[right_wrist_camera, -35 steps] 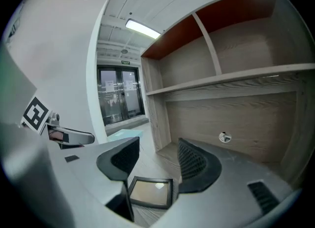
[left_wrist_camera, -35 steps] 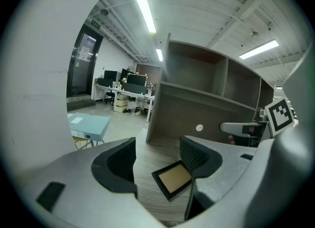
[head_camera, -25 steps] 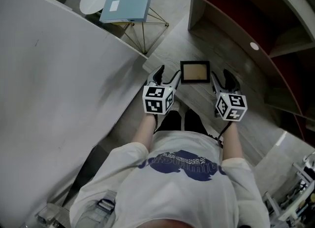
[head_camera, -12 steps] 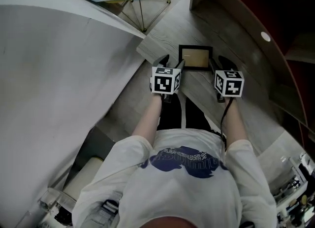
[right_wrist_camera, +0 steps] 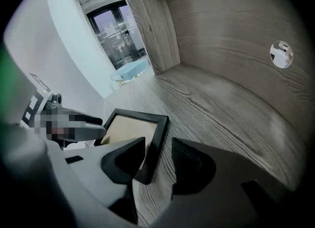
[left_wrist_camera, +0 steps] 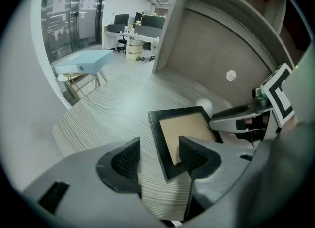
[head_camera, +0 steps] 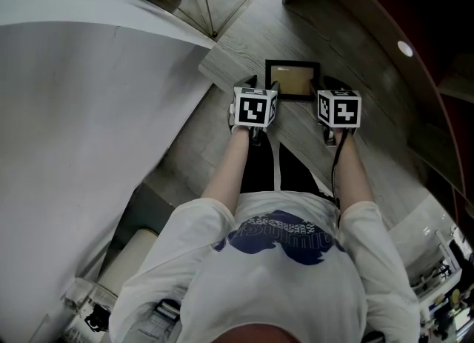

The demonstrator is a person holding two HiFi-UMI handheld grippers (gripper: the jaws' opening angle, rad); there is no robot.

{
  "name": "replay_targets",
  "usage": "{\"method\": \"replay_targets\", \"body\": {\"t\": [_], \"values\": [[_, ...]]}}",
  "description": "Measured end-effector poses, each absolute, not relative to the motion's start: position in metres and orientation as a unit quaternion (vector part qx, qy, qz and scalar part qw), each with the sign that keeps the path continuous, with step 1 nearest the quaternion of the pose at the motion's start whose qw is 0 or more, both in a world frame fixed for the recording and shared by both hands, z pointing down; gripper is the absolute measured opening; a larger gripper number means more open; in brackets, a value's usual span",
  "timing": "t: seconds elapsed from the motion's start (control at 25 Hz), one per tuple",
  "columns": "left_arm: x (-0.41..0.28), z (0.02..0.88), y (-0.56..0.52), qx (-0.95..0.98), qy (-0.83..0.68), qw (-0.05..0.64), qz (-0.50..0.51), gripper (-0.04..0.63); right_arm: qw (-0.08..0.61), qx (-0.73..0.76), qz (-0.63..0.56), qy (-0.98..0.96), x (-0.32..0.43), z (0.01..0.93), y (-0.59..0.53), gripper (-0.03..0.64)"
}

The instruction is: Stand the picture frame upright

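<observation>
Where the picture frame (head_camera: 293, 79) is: it lies flat and face up on the grey wood-grain table (head_camera: 244, 45), straight ahead of the person and between the two grippers. It is small, with a black border around a plain tan panel.

How it will likely handle: it looks light and stiff, with a narrow raised border. The face may be glazed, so treat it as breakable and smooth. Any stand on the back is hidden.

Where to take hold: the two side rails look like the best grip, one per gripper, keeping off the tan panel.

Jaws of the left gripper (head_camera: 255, 82): they are spread apart and hold nothing. In the left gripper view (left_wrist_camera: 158, 155) the frame's (left_wrist_camera: 189, 129) near left corner sits in the gap, with one jaw over the panel and the other over bare table. Whether they touch it cannot be told.

Jaws of the right gripper (head_camera: 329, 84): they are also apart and empty. In the right gripper view (right_wrist_camera: 157, 160) they straddle the frame's (right_wrist_camera: 129, 123) right rail, with one jaw above the panel and the other outside on the table. No clamping shows.
</observation>
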State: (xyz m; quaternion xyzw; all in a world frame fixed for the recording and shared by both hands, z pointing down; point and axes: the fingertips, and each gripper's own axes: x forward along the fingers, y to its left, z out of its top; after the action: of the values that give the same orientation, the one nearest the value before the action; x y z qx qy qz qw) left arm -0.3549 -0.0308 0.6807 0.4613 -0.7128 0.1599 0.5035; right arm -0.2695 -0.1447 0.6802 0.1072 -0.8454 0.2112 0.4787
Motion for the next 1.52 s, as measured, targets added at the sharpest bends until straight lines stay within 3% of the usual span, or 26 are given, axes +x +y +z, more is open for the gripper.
{"method": "replay_targets", "body": {"t": [0.8,1.52], "values": [[-0.3577,0.689,-0.0319,0.439,-0.704,0.533,0.166,0.227,0.511,0.094,0.211,-0.828,-0.2738,0.6892,-0.1413,0.15],[-0.3534,0.6918,-0.0351,0.434,-0.687,0.57,0.124,0.097,0.509,0.084,0.232,-0.825,-0.2749,0.6886,-0.1374,0.11]]}}
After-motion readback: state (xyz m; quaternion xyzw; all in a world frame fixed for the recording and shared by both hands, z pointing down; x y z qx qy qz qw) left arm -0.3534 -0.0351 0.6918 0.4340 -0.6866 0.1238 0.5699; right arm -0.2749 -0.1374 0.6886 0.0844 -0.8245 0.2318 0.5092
